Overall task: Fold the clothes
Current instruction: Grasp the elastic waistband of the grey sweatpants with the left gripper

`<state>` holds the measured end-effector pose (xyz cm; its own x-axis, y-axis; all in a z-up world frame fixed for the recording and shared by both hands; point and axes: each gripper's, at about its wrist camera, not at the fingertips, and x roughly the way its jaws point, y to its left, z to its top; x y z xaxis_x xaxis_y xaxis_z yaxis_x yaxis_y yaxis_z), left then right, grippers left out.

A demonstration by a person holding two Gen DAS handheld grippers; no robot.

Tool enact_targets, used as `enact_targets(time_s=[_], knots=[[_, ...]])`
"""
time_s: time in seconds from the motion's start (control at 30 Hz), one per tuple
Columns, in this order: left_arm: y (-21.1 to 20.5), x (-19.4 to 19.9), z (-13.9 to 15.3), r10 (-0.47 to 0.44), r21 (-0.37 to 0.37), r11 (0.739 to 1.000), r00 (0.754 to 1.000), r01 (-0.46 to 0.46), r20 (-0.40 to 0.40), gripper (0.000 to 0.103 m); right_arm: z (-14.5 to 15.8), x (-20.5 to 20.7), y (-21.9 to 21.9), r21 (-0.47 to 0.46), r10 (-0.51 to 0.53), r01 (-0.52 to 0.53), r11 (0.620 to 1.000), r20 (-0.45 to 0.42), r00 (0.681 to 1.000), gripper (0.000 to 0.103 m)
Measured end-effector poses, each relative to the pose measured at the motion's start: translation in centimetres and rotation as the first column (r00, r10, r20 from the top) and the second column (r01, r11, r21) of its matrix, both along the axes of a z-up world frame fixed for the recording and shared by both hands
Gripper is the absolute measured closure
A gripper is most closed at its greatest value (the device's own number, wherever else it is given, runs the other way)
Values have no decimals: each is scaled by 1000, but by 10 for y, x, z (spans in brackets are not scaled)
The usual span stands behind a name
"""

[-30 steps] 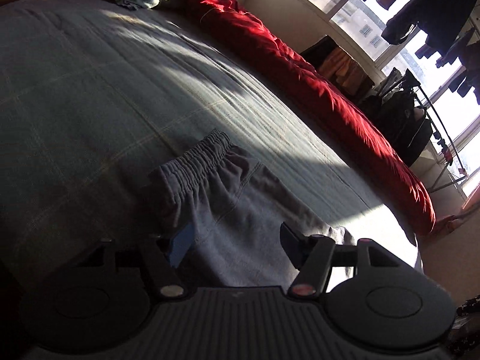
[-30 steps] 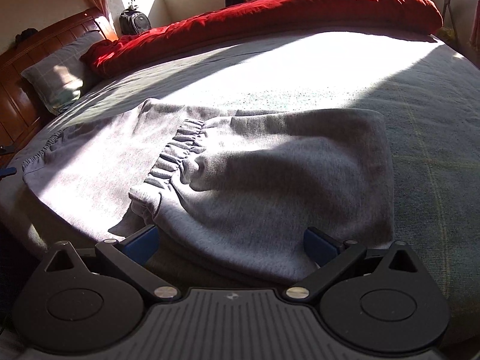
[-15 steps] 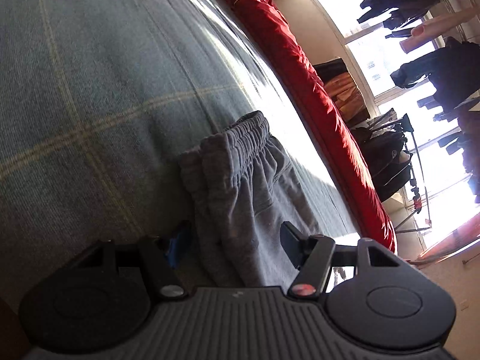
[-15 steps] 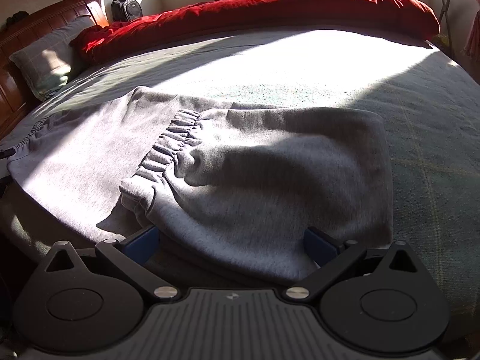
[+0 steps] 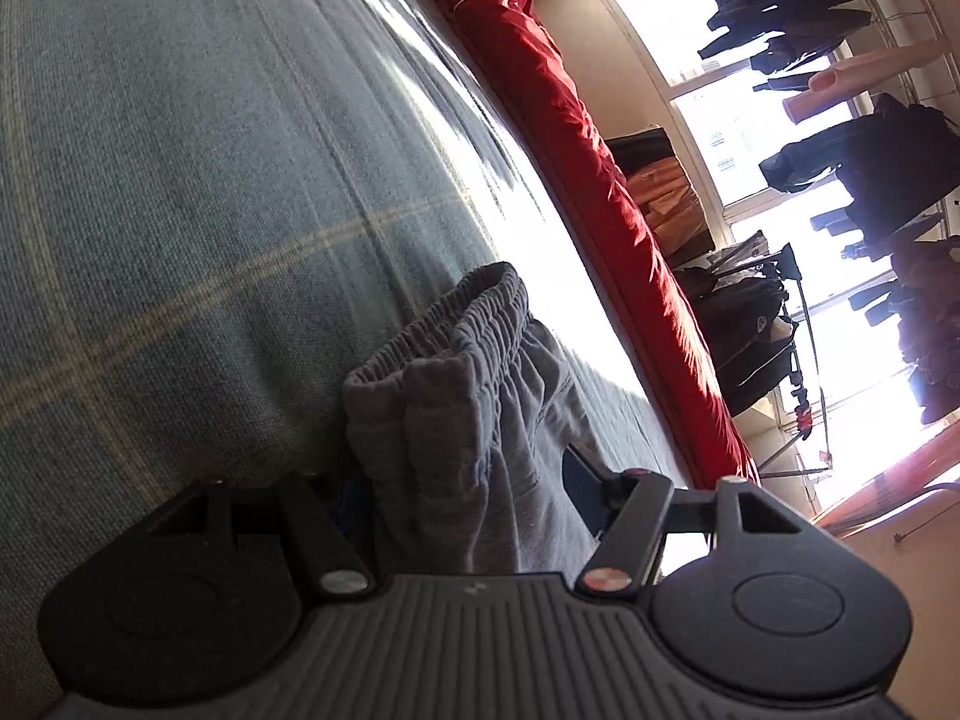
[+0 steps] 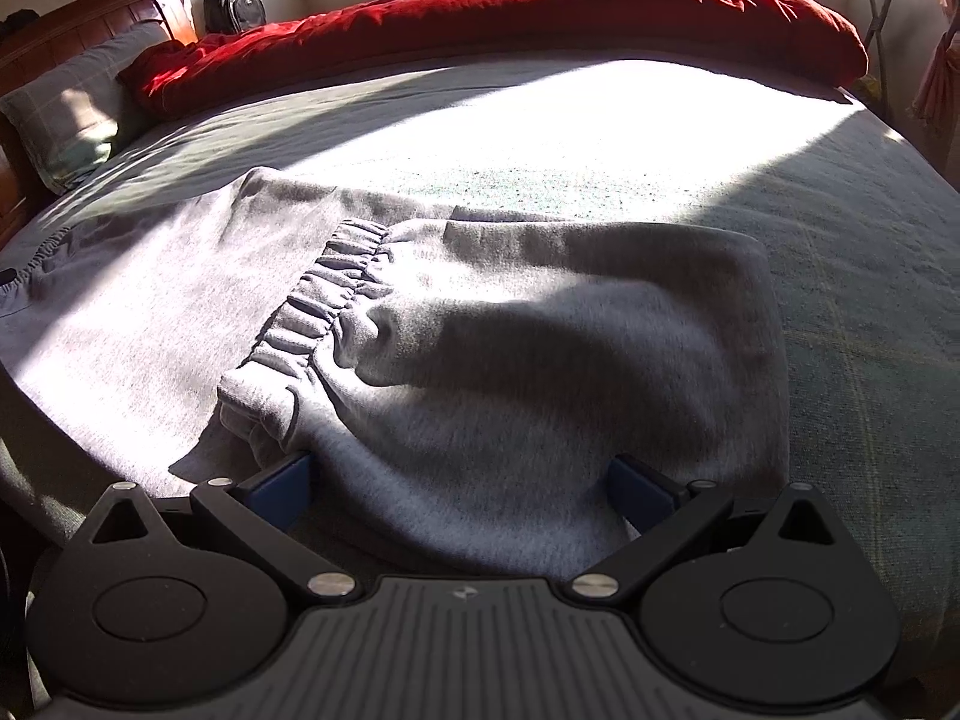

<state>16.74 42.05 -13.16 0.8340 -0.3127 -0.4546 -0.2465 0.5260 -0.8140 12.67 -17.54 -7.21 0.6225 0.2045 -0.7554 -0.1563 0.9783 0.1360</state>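
Observation:
Grey sweatpants [image 6: 540, 372] lie folded on the green plaid bedcover [image 6: 870, 300], with one elastic band [image 6: 327, 300] resting on top of the lower layer. My right gripper [image 6: 462, 489] stands open at the near edge of the fold, a blue pad on either side, neither pressing on the cloth. In the left wrist view the sweatpants [image 5: 480, 420] show their bunched elastic end [image 5: 468, 312]. My left gripper [image 5: 468, 486] is low on the bed, rolled to one side and open. The bunched cloth sits between its fingers and hides most of the left one.
A rolled red duvet [image 6: 540, 12] runs along the far side of the bed. A pillow [image 6: 66, 108] and wooden headboard [image 6: 90, 12] are at the left, with a dark backpack [image 6: 234, 6] behind. Hung clothes [image 5: 852, 150] and a stand [image 5: 798, 360] fill the window side.
My left gripper has sunk toward the bed and rolled, and the elastic end of the sweatpants now lies closer between its fingers. The right gripper has barely moved.

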Motion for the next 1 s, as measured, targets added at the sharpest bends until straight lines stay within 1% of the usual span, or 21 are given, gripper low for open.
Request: enact_targets(time_s=[0.13, 0.23, 0.3, 0.43, 0.53, 0.63, 0.77, 0.87, 0.93, 1.0], knots=[[-6, -11, 1, -38, 16, 999, 999, 38, 11, 38, 0, -1, -1, 1, 6, -6, 1000, 4, 1000, 0], [-11, -17, 0, -62, 42, 997, 998, 60, 32, 38, 0, 0, -3, 10, 11, -11, 1000, 2, 1000, 0], [-8, -13, -1, -59, 29, 998, 998, 58, 31, 38, 0, 1, -3, 11, 11, -11, 1000, 1, 1000, 0], [0, 8, 0, -43, 23, 999, 999, 42, 30, 38, -1, 1, -2, 9, 9, -9, 1000, 5, 1000, 0], [0, 17, -1, -43, 35, 999, 999, 42, 33, 38, -1, 1, -2, 11, 8, -8, 1000, 8, 1000, 0], [-4, 10, 0, -41, 43, 998, 998, 39, 51, 38, -1, 1, -3, 11, 13, -13, 1000, 8, 1000, 0], [-10, 5, -1, -75, 80, 994, 995, 70, 70, 37, -1, 3, -3, 9, 16, -16, 1000, 7, 1000, 0], [-6, 16, 1, -69, 55, 996, 997, 66, 42, 37, -1, 4, -2, 4, 15, -15, 1000, 6, 1000, 0], [-7, 21, 3, -72, 69, 995, 997, 71, 23, 38, -1, 4, -1, 0, 15, -15, 1000, 10, 1000, 0], [-11, 22, 7, -79, 103, 992, 997, 78, 5, 41, -1, 2, -2, 2, 19, -19, 1000, 13, 1000, 0]])
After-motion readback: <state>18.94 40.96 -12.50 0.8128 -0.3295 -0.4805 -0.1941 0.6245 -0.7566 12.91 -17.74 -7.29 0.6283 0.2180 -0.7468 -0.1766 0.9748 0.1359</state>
